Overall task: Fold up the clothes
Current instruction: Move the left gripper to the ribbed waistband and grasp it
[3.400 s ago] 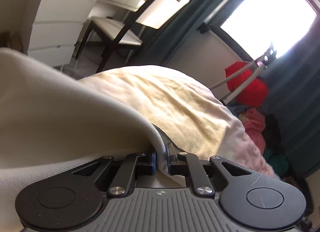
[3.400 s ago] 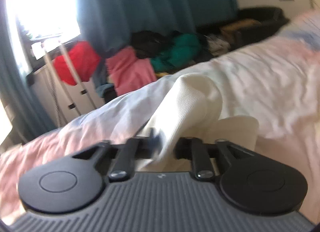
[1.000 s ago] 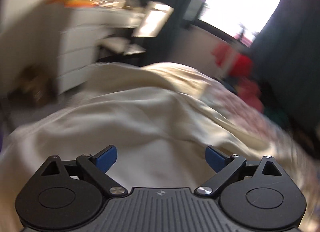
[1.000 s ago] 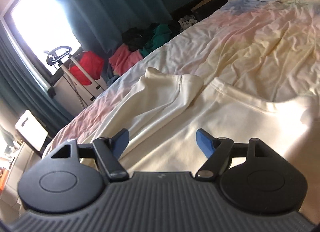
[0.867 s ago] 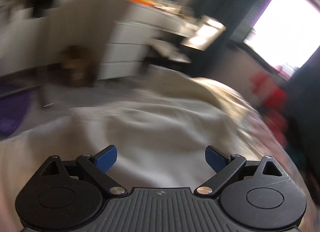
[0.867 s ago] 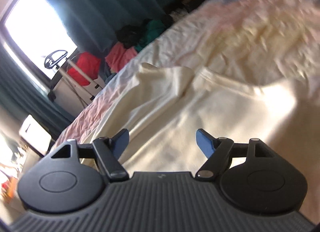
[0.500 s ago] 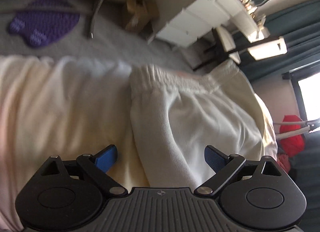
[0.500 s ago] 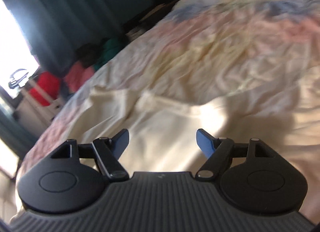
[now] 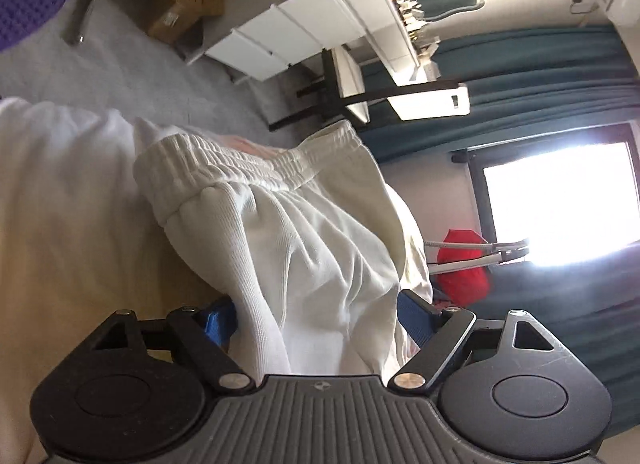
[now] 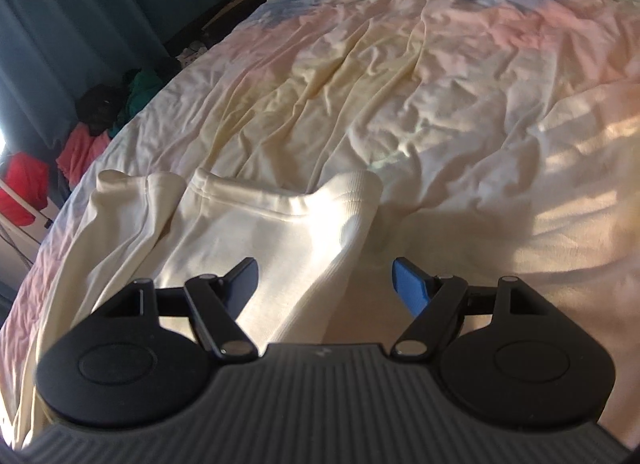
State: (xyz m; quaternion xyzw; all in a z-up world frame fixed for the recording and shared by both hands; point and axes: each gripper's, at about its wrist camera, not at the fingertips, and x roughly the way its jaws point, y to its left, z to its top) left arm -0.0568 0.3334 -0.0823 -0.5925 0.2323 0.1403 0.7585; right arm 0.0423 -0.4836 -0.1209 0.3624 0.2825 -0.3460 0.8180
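Both claws spread, gripping nothing. Cream sweatpants (image 9: 304,248) bunched between left claw (image 9: 316,314) tips; right claw (image 10: 324,280) over its hem (image 10: 348,200). We'd pinch single edges squarely.

Home bedroom, rumpled pastel bedsheet (image 10: 460,76), white drawers (image 9: 288,32), teal curtains (image 9: 520,64)
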